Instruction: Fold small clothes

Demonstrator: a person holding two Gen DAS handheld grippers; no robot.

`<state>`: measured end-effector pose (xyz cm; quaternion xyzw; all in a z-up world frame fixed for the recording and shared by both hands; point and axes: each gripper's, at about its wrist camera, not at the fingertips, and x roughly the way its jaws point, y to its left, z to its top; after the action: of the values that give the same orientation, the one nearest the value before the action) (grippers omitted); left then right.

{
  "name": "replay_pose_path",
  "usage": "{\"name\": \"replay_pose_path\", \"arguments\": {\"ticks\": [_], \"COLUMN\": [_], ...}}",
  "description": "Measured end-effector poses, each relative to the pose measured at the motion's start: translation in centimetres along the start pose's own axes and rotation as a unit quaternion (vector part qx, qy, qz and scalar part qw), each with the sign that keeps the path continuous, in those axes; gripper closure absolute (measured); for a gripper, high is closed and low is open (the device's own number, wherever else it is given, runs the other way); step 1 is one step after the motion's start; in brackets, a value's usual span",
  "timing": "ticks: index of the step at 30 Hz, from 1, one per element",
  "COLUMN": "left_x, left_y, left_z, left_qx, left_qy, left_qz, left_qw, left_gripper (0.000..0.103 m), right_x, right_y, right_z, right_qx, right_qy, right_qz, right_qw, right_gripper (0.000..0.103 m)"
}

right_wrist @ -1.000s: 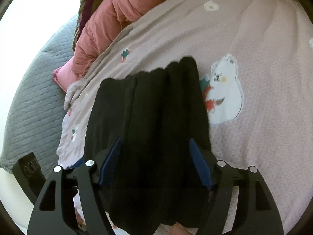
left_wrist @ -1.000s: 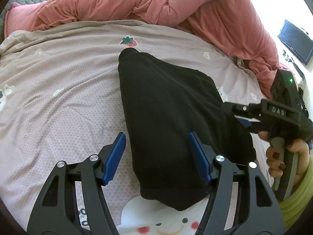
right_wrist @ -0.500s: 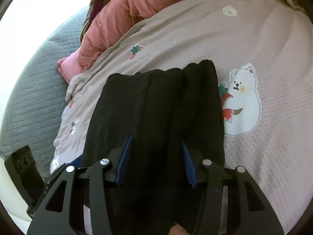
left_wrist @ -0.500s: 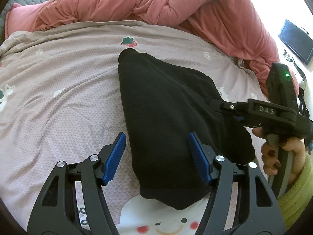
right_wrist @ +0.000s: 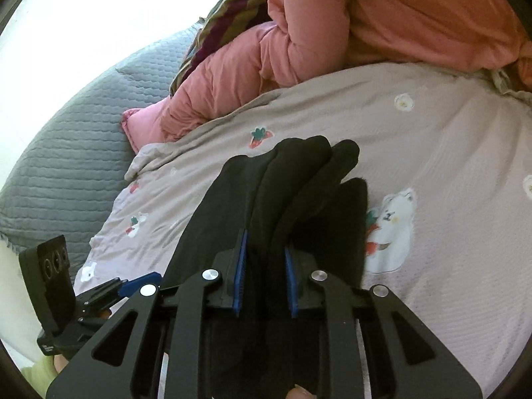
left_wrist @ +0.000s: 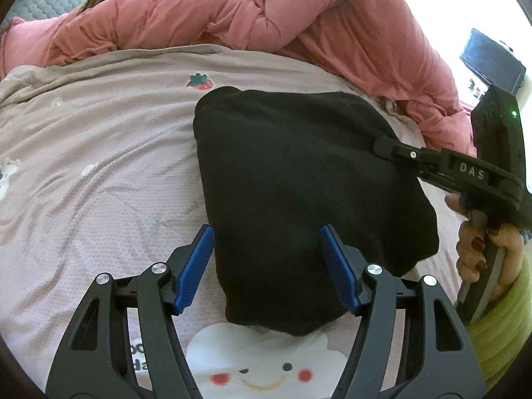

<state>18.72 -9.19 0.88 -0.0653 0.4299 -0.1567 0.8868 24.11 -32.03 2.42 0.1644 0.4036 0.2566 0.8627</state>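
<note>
Just one black garment (left_wrist: 299, 193), two tongs (left_wrist: 266, 266)

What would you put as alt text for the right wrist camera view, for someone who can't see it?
The right gripper is closing its blue pads on a bunched fold of a black garment lying on a pale cartoon-print bedspread. Behind it lie a pink duvet and a grey quilted pillow; the left gripper shows at lower left.

A home bedroom: printed bedspread (left_wrist: 99, 139); rumpled pink duvet (left_wrist: 266, 16); grey quilted mattress (right_wrist: 73, 139).
</note>
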Motion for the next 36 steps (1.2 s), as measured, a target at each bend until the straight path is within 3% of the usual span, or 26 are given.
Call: {"name": "replay_pose_path", "arguments": {"ticks": [6,13,15,17,20,25,26,27,28,29,31,34,36], "left_x": [0.7,1.2,1.1,1.1,1.0,1.1,1.1,1.2,1.2,1.2,1.2,1.5,1.6], "left_y": [-0.7,-0.2,-0.1,-0.1,-0.1,0.5,0.6,0.8,0.9,1.0,1.2,1.8,1.9], "left_z": [-0.4,-0.8,-0.9,-1.0,-1.3,-1.7,-1.8,-1.9,-2.0,-2.2,-2.5,-3.0,-3.3], "left_qx": [0.011,0.006,0.006,0.004,0.004,-0.007,-0.01,-0.012,-0.014,-0.016,-0.02,-0.032,-0.035], "left_qy": [0.013,0.022,0.021,0.021,0.022,0.024,0.025,0.026,0.026,0.027,0.029,0.036,0.039], "left_qz": [0.005,0.008,0.008,0.007,0.01,0.006,0.006,0.005,0.003,0.001,-0.001,-0.008,-0.01], "left_qw": [0.9998,0.9997,0.9997,0.9997,0.9997,0.9997,0.9996,0.9996,0.9996,0.9995,0.9994,0.9988,0.9986], "left_gripper": [0.042,0.039,0.039,0.038,0.036,0.035,0.035,0.035,0.035,0.035,0.034,0.033,0.033], "right_x": [3.8,2.1,1.2,0.4,-0.2,-0.1,0.2,0.3,0.3,0.1,-0.2,0.9,0.9], "right_y": [-2.3,-2.6,-2.3,-2.2,-1.8,-1.3,-1.5,-1.5,-1.4,-1.1,-1.0,-1.2,-1.2], "right_z": [-1.7,-2.9,-3.4,-4.1,-5.1,-6.5,-6.7,-6.8,-6.9,-6.9,-7.1,-8.0,-8.2], "right_qx": [0.021,0.034,0.031,0.032,0.036,0.038,0.042,0.042,0.04,0.035,0.027,0.023,0.027], "right_qy": [0.067,0.054,0.052,0.05,0.054,0.07,0.075,0.077,0.078,0.075,0.072,0.082,0.079], "right_qz": [-0.041,-0.029,-0.026,-0.014,-0.001,-0.002,-0.003,-0.002,0.001,-0.001,-0.008,-0.048,-0.053], "right_qw": [0.997,0.998,0.998,0.998,0.998,0.997,0.996,0.996,0.996,0.997,0.997,0.995,0.995], "right_gripper": [0.08,0.065,0.053,0.051,0.039,0.039,0.043,0.066,0.076,0.078,0.078,0.062,0.061]}}
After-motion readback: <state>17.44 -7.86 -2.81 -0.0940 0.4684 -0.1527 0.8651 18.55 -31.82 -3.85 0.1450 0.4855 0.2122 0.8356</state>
